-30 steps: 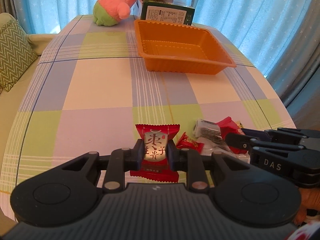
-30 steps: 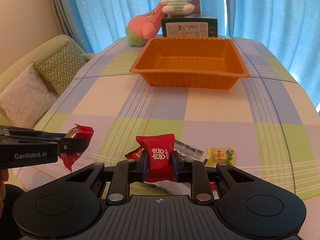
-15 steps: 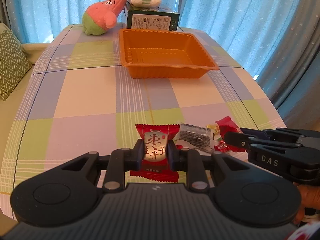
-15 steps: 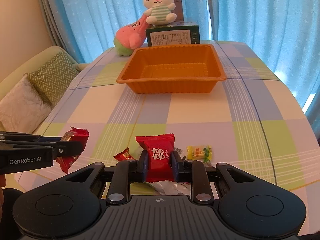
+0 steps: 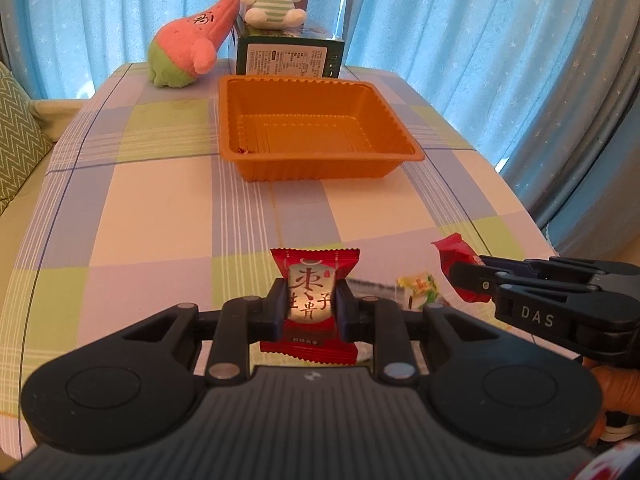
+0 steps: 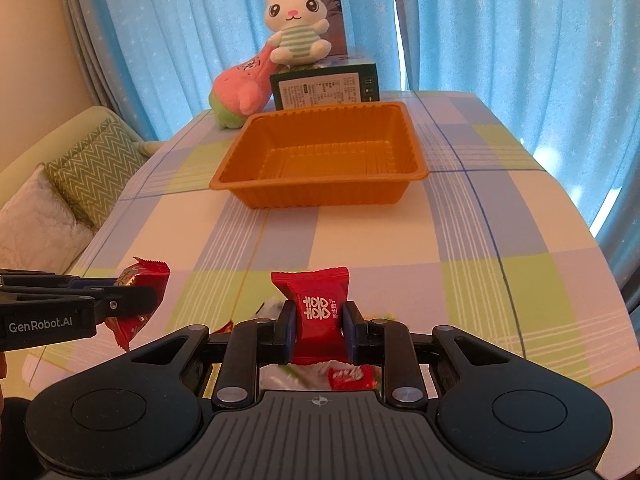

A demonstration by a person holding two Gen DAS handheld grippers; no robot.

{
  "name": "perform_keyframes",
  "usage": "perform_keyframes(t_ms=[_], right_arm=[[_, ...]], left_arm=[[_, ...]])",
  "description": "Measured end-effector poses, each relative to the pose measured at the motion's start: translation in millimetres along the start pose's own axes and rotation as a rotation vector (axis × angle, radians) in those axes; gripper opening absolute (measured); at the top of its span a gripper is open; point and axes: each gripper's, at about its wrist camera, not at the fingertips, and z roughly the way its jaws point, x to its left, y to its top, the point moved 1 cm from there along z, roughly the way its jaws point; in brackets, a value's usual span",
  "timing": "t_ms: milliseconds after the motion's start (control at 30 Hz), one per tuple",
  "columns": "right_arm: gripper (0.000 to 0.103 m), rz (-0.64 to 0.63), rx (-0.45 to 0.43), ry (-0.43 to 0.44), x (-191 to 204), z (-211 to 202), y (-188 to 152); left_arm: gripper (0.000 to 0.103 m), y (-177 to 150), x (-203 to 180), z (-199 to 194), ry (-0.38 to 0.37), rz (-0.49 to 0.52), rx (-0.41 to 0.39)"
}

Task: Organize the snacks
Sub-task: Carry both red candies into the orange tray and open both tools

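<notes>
Left gripper point(image 5: 311, 307) is clamped on a red snack packet w/ a silver label point(image 5: 310, 304), held upright above the near edge of the checked tablecloth point(image 5: 160, 208); packet's lower part is partly hidden by the gripper body. Right gripper point(image 6: 319, 326) pinches a plain red candy packet w/ white characters point(image 6: 316, 312), also lifted off the cloth; its bottom end sits behind the fingers.

Both grippers hang side by side, near each other but apart. In the left view the right one comes in from the side, cut off by the frame, w/ only a corner of its red packet showing.

Loose snacks on the cloth below: yellow-green candy point(image 5: 418, 286), mostly visible, and a small red wrapped candy point(image 6: 352, 376) seen only thru the gap in the right gripper. Something white lies beside it, can't tell what.

Orange plastic tray point(image 6: 320, 152) sits further up the table, well apart from both packets. Behind it: dark green box point(image 6: 326, 87), bunny plush point(image 6: 298, 26) on top, pink-green plush point(image 5: 188, 54) beside.
</notes>
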Motion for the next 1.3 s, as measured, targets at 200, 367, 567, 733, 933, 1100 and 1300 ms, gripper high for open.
perform_keyframes(t_ms=[200, 367, 567, 733, 933, 1100, 1300], right_arm=[[0.024, -0.006, -0.024, -0.007, -10, 13, 34], [0.024, -0.013, -0.042, -0.005, -18, 32, 68], [0.024, -0.023, -0.050, 0.001, -28, 64, 113], [0.024, -0.020, -0.056, 0.001, -37, 92, 136], [0.024, -0.007, -0.027, -0.003, -46, 127, 150], [0.024, 0.021, -0.011, -0.010, -54, 150, 156], [0.024, 0.040, 0.001, -0.018, -62, 165, 156]], left_arm=[[0.022, 37, -1, 15, -0.010, -0.001, -0.029], [0.022, 71, 2, 34, -0.009, -0.015, -0.047], [0.022, 117, 15, 64, -0.001, -0.048, -0.051], [0.022, 141, 26, 88, 0.012, -0.061, -0.049], [0.022, 154, 37, 125, 0.013, -0.071, -0.025], [0.022, 159, 43, 158, 0.022, -0.082, 0.009], [0.022, 157, 47, 182, 0.017, -0.099, 0.025]])
